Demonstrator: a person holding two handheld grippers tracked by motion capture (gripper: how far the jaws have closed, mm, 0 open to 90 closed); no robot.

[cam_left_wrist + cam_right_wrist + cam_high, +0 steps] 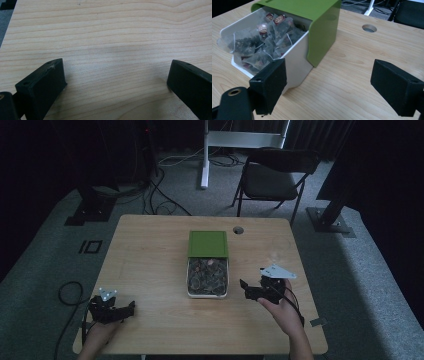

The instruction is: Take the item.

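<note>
Box (pixel 208 290): on the table (pixel 150 250), at its middle.
Lid (pixel 208 243): over the box's far half.
Tea bags (pixel 259 42): in the box's near half.
Table hole (pixel 238 230): behind the box, just right of the lid.
Right gripper (pixel 250 291): near the box's right side.
Left gripper (pixel 131 308): near-left corner, well apart from the box.
Chair (pixel 272 177): on the floor behind the table, toward the right.

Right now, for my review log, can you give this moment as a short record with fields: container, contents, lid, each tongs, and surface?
container: white box at the table's middle
contents: tea bags, many, in clear sachets
lid: green lid slid back, covering the far part of the box
left tongs: open, empty, near the front left edge
right tongs: open, empty, just right of the box
surface: wooden table with a round cable hole
</note>
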